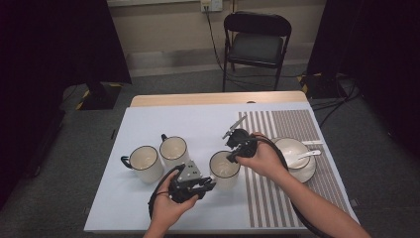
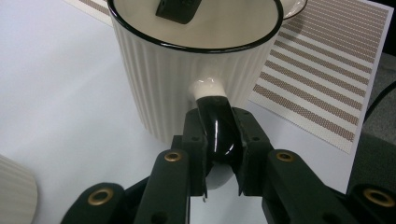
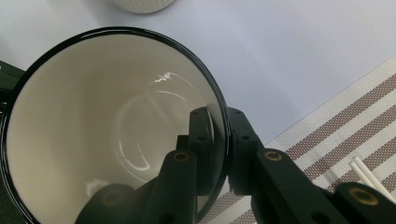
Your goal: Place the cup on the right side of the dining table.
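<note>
Jaws — left gripper (image 2: 219, 154) clamps mug handle (image 2: 215, 126) | right gripper (image 3: 219, 149) pinches mug rim (image 3: 223, 121)

Ribbed cream mug (image 1: 224, 170) — black-rimmed, black-handled, empty — stands upright beside the striped mat (image 1: 297, 188).

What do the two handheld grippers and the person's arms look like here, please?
Both the left gripper and the right gripper are black, two-jawed, with brass-coloured pivot rivets and trailing black cables. The left carries a grey three-cornered plate. The forearms are bare, without sleeves or gloves.
</note>
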